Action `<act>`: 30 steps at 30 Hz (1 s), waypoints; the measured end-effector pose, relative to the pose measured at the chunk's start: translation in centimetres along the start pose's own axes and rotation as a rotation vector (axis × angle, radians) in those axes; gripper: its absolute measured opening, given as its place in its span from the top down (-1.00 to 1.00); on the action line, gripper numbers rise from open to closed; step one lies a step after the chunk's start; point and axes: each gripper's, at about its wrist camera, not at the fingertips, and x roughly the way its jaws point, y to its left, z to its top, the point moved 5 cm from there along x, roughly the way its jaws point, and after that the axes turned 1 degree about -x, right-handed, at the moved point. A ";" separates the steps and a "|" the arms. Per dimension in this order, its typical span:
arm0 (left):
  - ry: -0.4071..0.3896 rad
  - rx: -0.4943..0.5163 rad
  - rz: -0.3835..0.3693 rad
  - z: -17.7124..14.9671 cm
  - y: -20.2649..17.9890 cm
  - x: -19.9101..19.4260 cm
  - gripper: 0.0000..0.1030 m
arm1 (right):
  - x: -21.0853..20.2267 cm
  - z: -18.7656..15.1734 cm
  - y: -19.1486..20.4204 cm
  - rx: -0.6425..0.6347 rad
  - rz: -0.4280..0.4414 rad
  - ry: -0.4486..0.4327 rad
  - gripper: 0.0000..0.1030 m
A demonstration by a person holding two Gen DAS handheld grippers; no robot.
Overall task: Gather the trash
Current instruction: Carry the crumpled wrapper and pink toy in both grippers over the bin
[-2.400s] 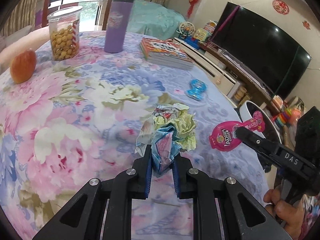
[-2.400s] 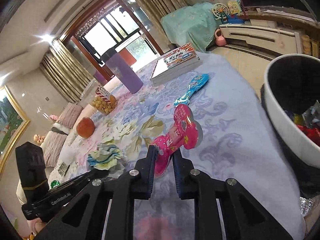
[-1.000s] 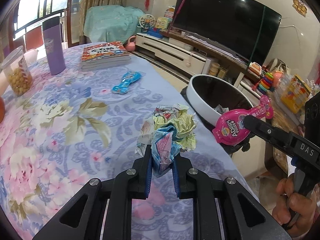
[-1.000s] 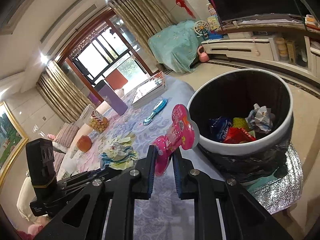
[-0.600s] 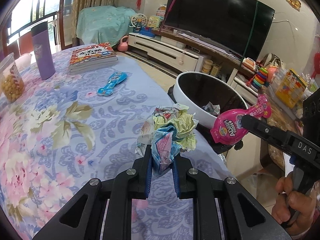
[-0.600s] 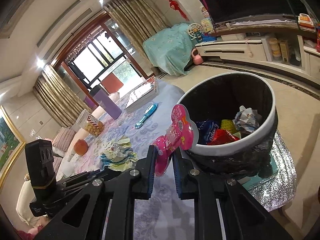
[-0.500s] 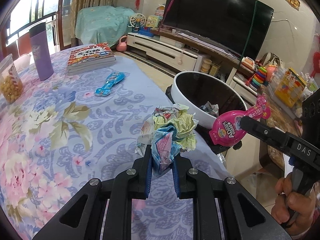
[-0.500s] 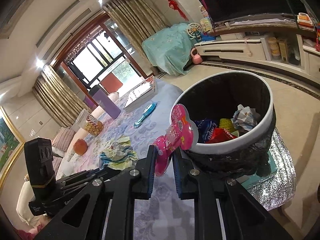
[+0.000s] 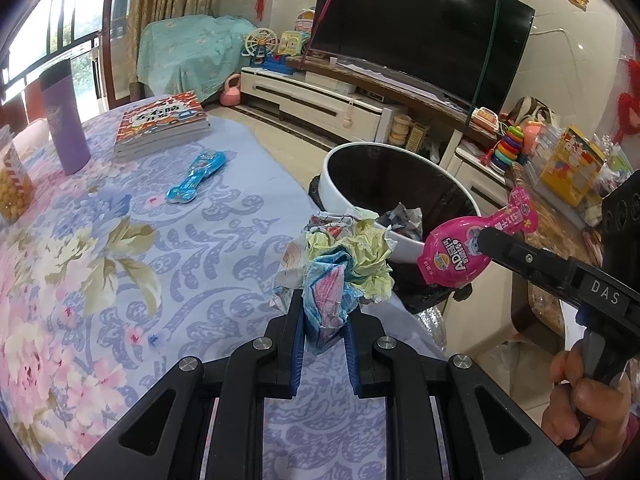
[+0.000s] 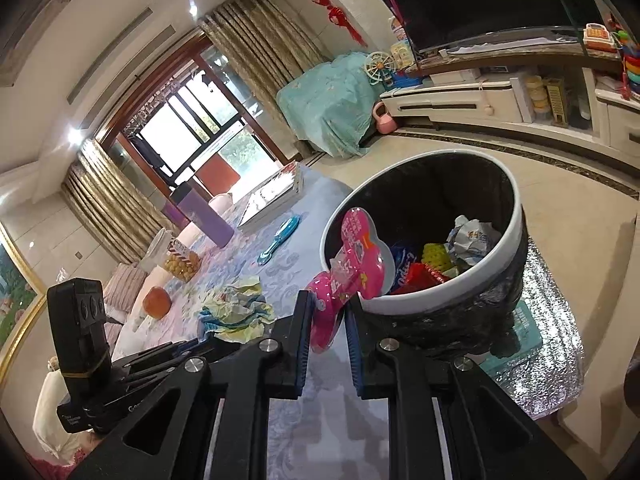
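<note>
- The right gripper (image 10: 326,326) was the nearer of the two to the trash bin (image 10: 514,240); its jaws were closed on the lower end of a pink wrapper (image 10: 352,268), whose long axis ran up and forward from the jaws, its upper end already overlapping the bin's near rim in the right wrist view.
- The bin stood on the floor just past the desk (image 9: 120,240) edge, directly ahead of and slightly right of those jaws, with other wrappers lying inside.
- The left gripper (image 9: 324,328) had its jaws closed on a crumpled paper wad (image 9: 344,264), which stood up out of the jaws; the bin lay ahead and to its right, farther off, beyond the desk edge.
- I judged the drop would call for the right gripper to go a little farther forward over the opening.
- A blue wrapper (image 9: 196,178) lay on the desk, uncollected.
</note>
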 end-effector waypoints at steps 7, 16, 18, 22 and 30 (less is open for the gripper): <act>-0.007 0.027 -0.009 0.8 -1.1 0.0 0.69 | -0.3 0.2 -0.8 0.014 -0.004 -0.012 0.68; -0.008 0.048 -0.018 1.6 -2.1 0.5 0.69 | -0.7 0.9 -1.6 0.024 -0.016 -0.026 0.68; -0.008 0.052 -0.018 1.8 -2.3 0.6 0.69 | -0.8 1.0 -1.8 0.027 -0.017 -0.029 0.68; -0.010 0.058 -0.022 2.1 -2.8 0.7 0.69 | -1.0 1.3 -2.2 0.030 -0.020 -0.034 0.68; -0.012 0.076 -0.032 2.9 -3.6 1.2 0.69 | -1.3 2.2 -2.8 0.032 -0.028 -0.050 0.68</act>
